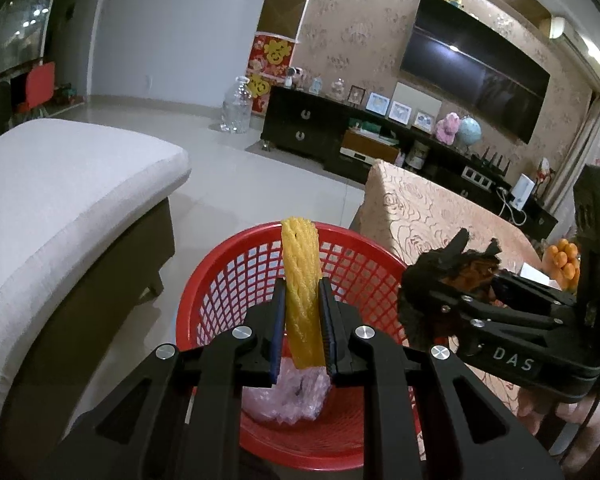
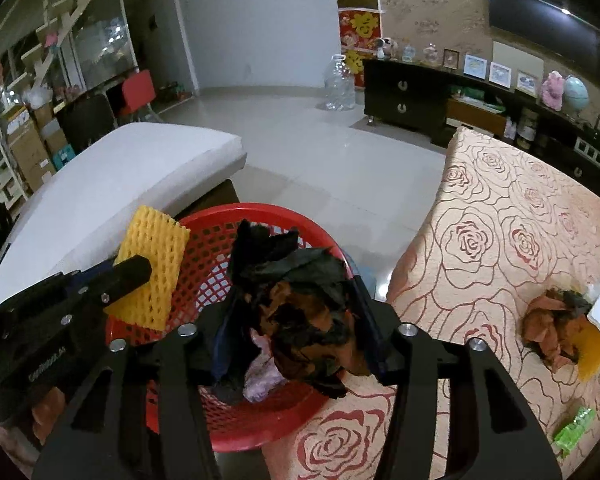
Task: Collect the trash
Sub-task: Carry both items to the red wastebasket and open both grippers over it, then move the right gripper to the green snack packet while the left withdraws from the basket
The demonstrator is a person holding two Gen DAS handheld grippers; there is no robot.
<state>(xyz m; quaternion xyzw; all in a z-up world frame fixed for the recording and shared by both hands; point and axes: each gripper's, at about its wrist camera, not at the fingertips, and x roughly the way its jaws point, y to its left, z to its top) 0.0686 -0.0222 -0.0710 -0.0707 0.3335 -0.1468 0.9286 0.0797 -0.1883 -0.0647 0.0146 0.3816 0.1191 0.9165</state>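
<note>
A red mesh basket (image 1: 216, 280) stands on the floor beside the table; it also shows in the right wrist view (image 2: 204, 272). Crumpled pinkish plastic (image 1: 288, 396) lies in its bottom. My left gripper (image 1: 303, 316) is shut on a yellow foam fruit net (image 1: 300, 280) and holds it above the basket; the net also shows in the right wrist view (image 2: 152, 264). My right gripper (image 2: 296, 320) is shut on a crumpled black and brown wrapper (image 2: 300, 300) over the basket's right rim; the wrapper also shows in the left wrist view (image 1: 468, 270).
A table with a rose-patterned cloth (image 2: 500, 240) stands to the right, bearing another crumpled brown wrapper (image 2: 552, 328), a yellow scrap (image 2: 592, 352), a green item (image 2: 574, 428) and oranges (image 1: 564, 260). A white cushioned bench (image 1: 60, 200) stands to the left. A dark TV cabinet (image 1: 320, 128) lines the far wall.
</note>
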